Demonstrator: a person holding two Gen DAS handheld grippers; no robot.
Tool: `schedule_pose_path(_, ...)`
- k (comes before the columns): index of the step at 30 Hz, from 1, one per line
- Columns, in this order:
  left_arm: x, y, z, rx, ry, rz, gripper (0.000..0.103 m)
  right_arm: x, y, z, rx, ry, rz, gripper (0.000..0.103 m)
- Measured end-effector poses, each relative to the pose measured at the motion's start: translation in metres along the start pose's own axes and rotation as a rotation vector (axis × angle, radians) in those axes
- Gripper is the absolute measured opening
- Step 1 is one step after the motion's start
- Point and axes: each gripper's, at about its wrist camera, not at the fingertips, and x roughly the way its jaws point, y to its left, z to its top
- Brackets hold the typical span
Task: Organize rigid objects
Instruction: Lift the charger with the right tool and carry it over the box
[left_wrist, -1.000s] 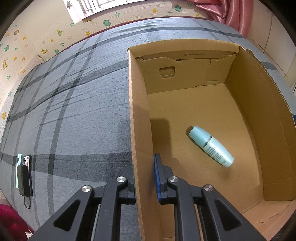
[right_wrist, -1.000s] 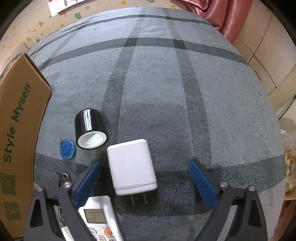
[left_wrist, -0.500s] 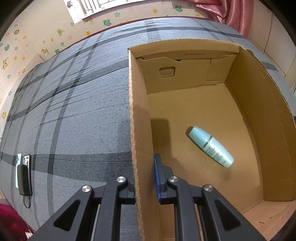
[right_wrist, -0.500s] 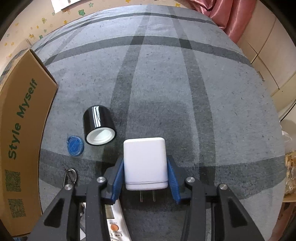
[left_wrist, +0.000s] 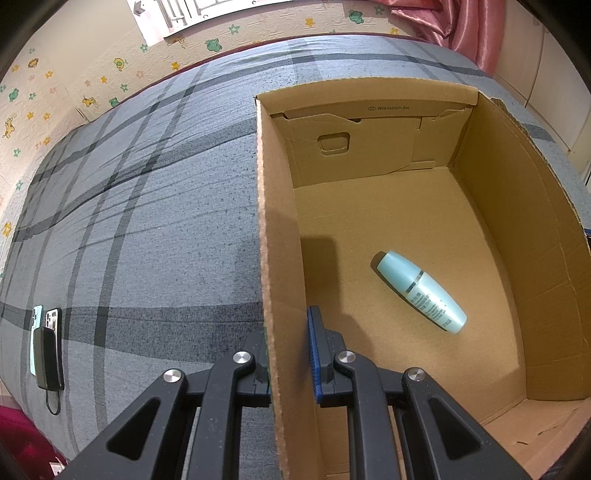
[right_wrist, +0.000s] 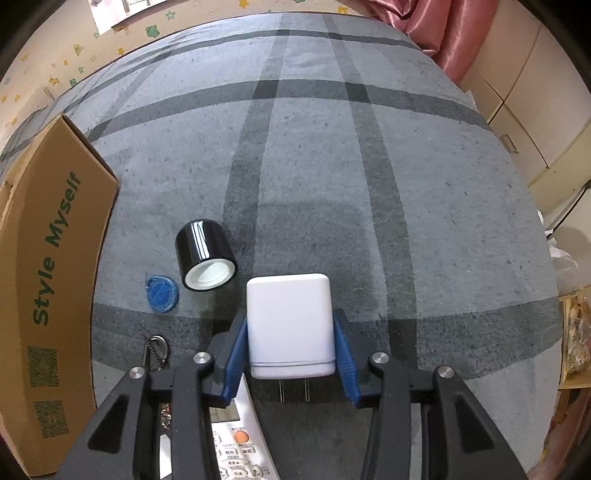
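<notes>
My right gripper (right_wrist: 291, 349) is shut on a white plug adapter (right_wrist: 289, 321), its blue pads pressing both sides, two prongs pointing back toward me, a little above the grey plaid cover. My left gripper (left_wrist: 289, 354) is shut on the left wall of an open cardboard box (left_wrist: 275, 236), one finger outside, one inside. A pale teal bottle (left_wrist: 419, 291) lies on the box floor. In the right wrist view the box's outer side (right_wrist: 48, 258) reads "Style Myself" at the left.
A black cap with a white inside (right_wrist: 205, 256) and a blue round tag (right_wrist: 161, 293) lie left of the adapter. A white remote (right_wrist: 236, 443) and a key ring (right_wrist: 157, 349) sit under my right gripper. Phones and a power bank (left_wrist: 46, 345) lie far left.
My right gripper closed from wide open onto the white adapter and raised it slightly off the cover. The left gripper kept still on the box wall.
</notes>
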Motion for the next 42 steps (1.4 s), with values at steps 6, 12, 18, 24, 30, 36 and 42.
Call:
schedule_pose_path(6,0.001,-0.001,-0.001,0.004,0.001,0.005,0.015,-0.012,0.002,-0.001,0.001,-0.007,0.000,0.046)
schedule_pose_path(12,0.000,-0.001,0.000,0.004,0.000,0.004,0.015,-0.023,0.006,-0.001,-0.007,-0.022,-0.003,0.046)
schedule_pose_path(18,0.000,0.000,-0.001,0.002,-0.002,0.001,0.015,-0.036,0.013,0.002,-0.018,-0.045,-0.006,0.046)
schedule_pose_path(24,-0.001,0.001,0.000,0.001,-0.002,-0.001,0.015,-0.050,0.021,0.006,-0.027,-0.061,-0.008,0.046)
schedule_pose_path(30,0.000,0.001,0.000,0.001,0.000,-0.002,0.015,-0.065,0.032,0.010,-0.041,-0.070,-0.008,0.046)
schedule_pose_path(36,0.001,0.001,0.000,0.004,0.002,-0.001,0.015,-0.081,0.049,0.015,-0.062,-0.082,0.004,0.046)
schedule_pose_path(42,0.001,0.001,0.001,0.002,0.003,-0.004,0.015,-0.095,0.068,0.020,-0.083,-0.098,0.020,0.046)
